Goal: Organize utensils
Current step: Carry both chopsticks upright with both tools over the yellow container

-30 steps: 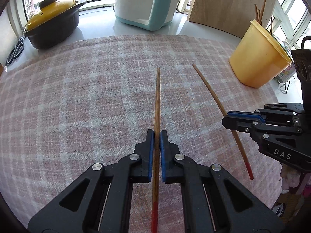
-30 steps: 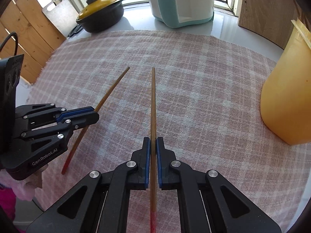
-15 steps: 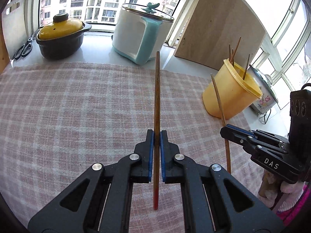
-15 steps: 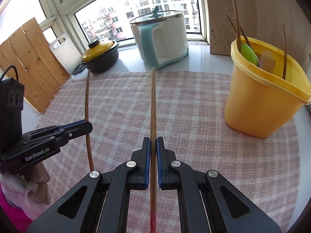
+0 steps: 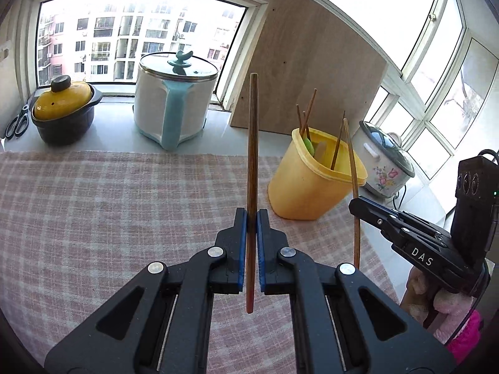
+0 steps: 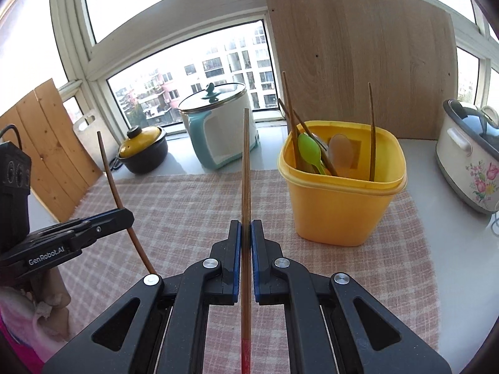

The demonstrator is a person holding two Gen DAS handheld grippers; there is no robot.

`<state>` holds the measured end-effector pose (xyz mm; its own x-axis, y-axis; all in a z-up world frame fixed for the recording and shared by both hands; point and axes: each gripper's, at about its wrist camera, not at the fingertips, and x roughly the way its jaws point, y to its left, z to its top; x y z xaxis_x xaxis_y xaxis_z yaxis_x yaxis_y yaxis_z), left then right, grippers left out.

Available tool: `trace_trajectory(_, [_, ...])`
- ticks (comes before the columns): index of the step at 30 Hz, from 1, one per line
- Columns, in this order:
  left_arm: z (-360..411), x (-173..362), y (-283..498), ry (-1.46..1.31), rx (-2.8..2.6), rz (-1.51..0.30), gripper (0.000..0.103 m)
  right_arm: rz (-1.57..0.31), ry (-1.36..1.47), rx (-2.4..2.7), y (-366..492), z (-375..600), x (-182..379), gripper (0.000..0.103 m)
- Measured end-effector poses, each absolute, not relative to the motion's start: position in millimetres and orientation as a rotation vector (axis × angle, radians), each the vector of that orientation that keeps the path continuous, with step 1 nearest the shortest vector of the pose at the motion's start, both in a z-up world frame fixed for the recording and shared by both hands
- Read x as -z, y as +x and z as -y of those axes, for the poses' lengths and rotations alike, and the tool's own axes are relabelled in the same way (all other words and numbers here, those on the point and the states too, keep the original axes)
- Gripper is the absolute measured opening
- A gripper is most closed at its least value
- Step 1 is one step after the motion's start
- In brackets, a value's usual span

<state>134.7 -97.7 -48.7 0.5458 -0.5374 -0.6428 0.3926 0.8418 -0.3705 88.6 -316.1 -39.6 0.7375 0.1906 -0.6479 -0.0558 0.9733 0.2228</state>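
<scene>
My left gripper [image 5: 251,215] is shut on a brown chopstick [image 5: 252,143] with a red end, held upright above the checked cloth. My right gripper [image 6: 246,227] is shut on a second such chopstick [image 6: 245,171], also upright. Each gripper shows in the other's view: the right one [image 5: 355,204] with its chopstick [image 5: 351,162], the left one [image 6: 126,216] with its chopstick [image 6: 109,168]. A yellow tub [image 6: 340,199] holds several chopsticks, a green spoon [image 6: 308,149] and a pale spoon. It stands ahead and right of both grippers and also shows in the left wrist view [image 5: 312,187].
The pink checked cloth [image 5: 109,212] covers the table. At the back stand a dark pot with a yellow lid [image 5: 64,115], a white and teal cooker [image 5: 174,109], scissors [image 5: 17,121], a wooden board [image 6: 358,62] and a floral rice cooker [image 6: 471,168].
Both grippers have lifted their chopsticks off the cloth and tilted them upright. The yellow tub has come fully into view ahead.
</scene>
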Motion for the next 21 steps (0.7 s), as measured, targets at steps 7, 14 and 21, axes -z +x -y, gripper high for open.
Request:
trace_trajectory(7, [128,19,144,-0.189,0.607,-0.769,0.004,-0.658,0.197,-0.107,94,340,18,0.005])
trace_trajectory(14, [159,-1,162,-0.165,0.652,-0.726,0.004,-0.618,0.185,-0.083,106,361,4,0.005])
trace_trajectory(21, [187,-23,182,-0.162,0.677,-0.684,0.004,-0.587,0.164,-0.065,120,379,-5,0.005])
